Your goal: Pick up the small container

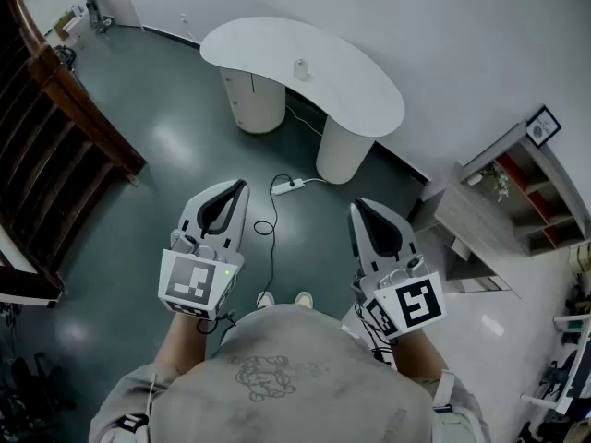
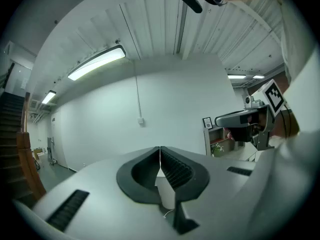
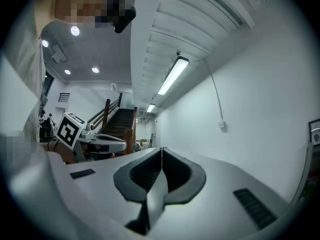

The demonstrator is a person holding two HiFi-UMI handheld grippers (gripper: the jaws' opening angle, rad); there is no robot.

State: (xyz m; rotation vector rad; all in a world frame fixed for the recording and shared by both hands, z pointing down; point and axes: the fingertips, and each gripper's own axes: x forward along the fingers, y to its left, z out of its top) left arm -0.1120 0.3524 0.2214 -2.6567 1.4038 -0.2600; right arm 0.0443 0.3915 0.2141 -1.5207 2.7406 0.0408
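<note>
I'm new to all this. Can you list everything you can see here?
table: one, white, curved, by the far wall
small container: one, white, on the table
power strip: one, white, on the dark floor
stair railing: one, brown wood, left
shelf unit: one, grey and red, right
framed picture: one, black frame, above the shelf unit
shoes: two, white, bottom centre
left gripper: one, white and black, shut, empty
right gripper: one, white and black, shut, empty

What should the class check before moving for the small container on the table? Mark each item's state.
1. Small container in view on the table: ok.
2. Left claw open: not ok, shut, empty.
3. Right claw open: not ok, shut, empty.
4. Small container within reach: not ok, table stands across the floor.
5. Walking path clear: not ok, power strip and cable lie ahead.
</note>
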